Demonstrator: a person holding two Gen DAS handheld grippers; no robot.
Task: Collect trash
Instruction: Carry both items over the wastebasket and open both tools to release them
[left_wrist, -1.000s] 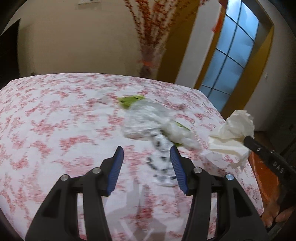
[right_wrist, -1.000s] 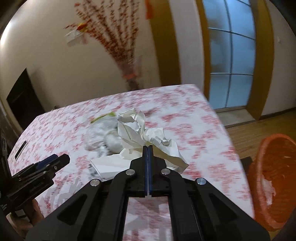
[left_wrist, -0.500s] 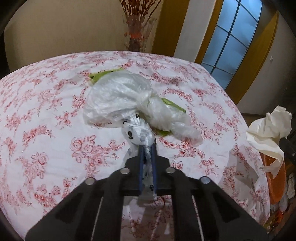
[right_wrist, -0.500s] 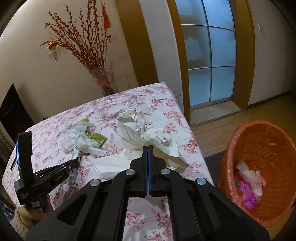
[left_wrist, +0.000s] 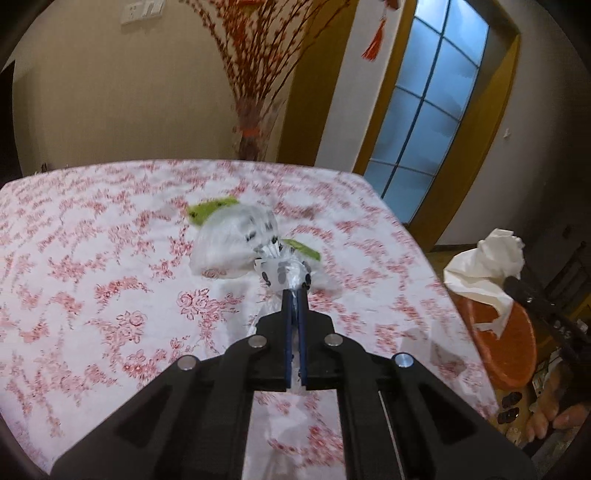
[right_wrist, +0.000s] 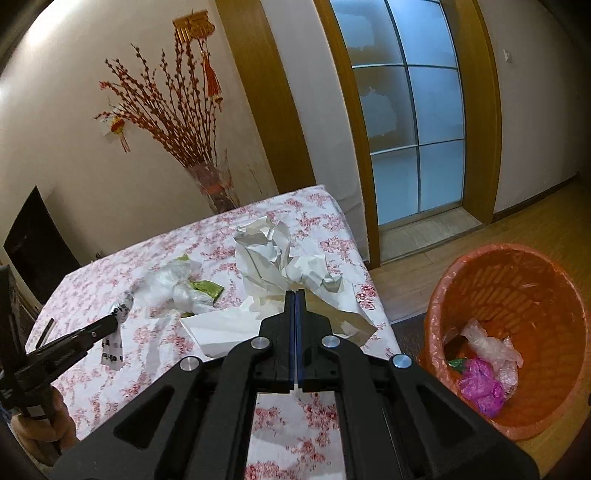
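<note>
My left gripper (left_wrist: 294, 292) is shut on a clear plastic wrapper with black print (left_wrist: 280, 273), lifted a little off the floral tablecloth (left_wrist: 110, 266). Just beyond it lies a crumpled clear plastic bag (left_wrist: 229, 243) with green scraps under it. My right gripper (right_wrist: 295, 293) is shut on a big wad of crumpled white paper (right_wrist: 266, 254), held over the table's right edge. The orange waste basket (right_wrist: 517, 295) stands on the floor to its right, with pink and clear plastic inside. In the right wrist view the left gripper (right_wrist: 110, 322) shows at the left, the wrapper (right_wrist: 112, 349) hanging from it.
A glass vase with red branches (right_wrist: 214, 184) stands behind the table's far edge. A blue-paned door (right_wrist: 413, 122) in a wooden frame lies beyond the table's right side. Wooden floor (right_wrist: 443, 258) surrounds the basket. A hand (left_wrist: 550, 413) shows at the lower right of the left wrist view.
The left gripper went from open around the wrapper to shut on it and rose with it. The right gripper carried the paper to the right, bringing the basket fully into view.
</note>
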